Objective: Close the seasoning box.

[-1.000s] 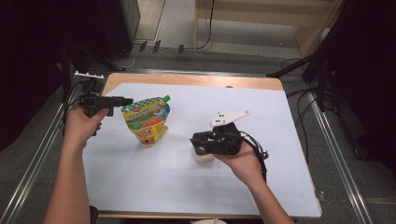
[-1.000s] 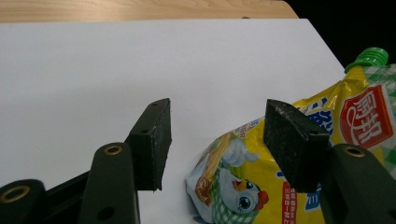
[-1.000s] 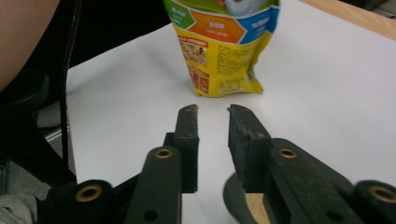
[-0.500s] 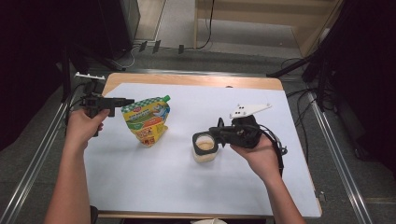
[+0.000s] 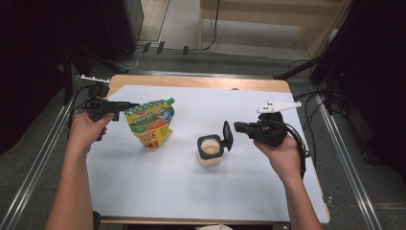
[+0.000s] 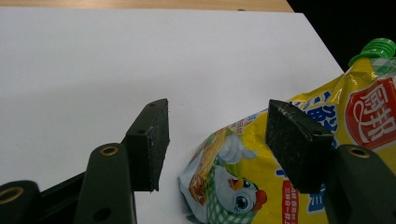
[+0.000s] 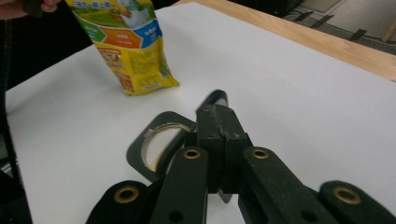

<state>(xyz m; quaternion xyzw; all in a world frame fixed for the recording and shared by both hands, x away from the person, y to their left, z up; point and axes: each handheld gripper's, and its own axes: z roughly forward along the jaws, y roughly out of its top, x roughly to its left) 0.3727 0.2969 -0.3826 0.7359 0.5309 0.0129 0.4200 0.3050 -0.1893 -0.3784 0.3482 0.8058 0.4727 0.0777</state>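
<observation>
A yellow spouted pouch [image 5: 148, 123] with a green cap stands on the white sheet [image 5: 158, 191], left of centre. My left gripper [image 5: 130, 104] is at its upper left edge, open. In the left gripper view the pouch [image 6: 233, 186] lies past the spread jaws of that gripper [image 6: 217, 116], partly behind the right one. A small clear jar [image 5: 209, 154] of pale contents stands mid-table, its black flip lid [image 5: 228, 135] raised. My right gripper [image 5: 236, 127] is shut on that lid [image 7: 214, 99], above the jar's black rim [image 7: 156, 140].
The sheet covers a wooden table whose far edge [image 5: 191, 82] shows. Metal rails [image 5: 38, 158] run along both sides, with cables [image 5: 306, 143] at the right. Bare white sheet lies in front of the jar and pouch.
My right gripper has drawn to the right from over the jar, and the black lid has swung up, uncovering the jar's contents. The left gripper and pouch have stayed put.
</observation>
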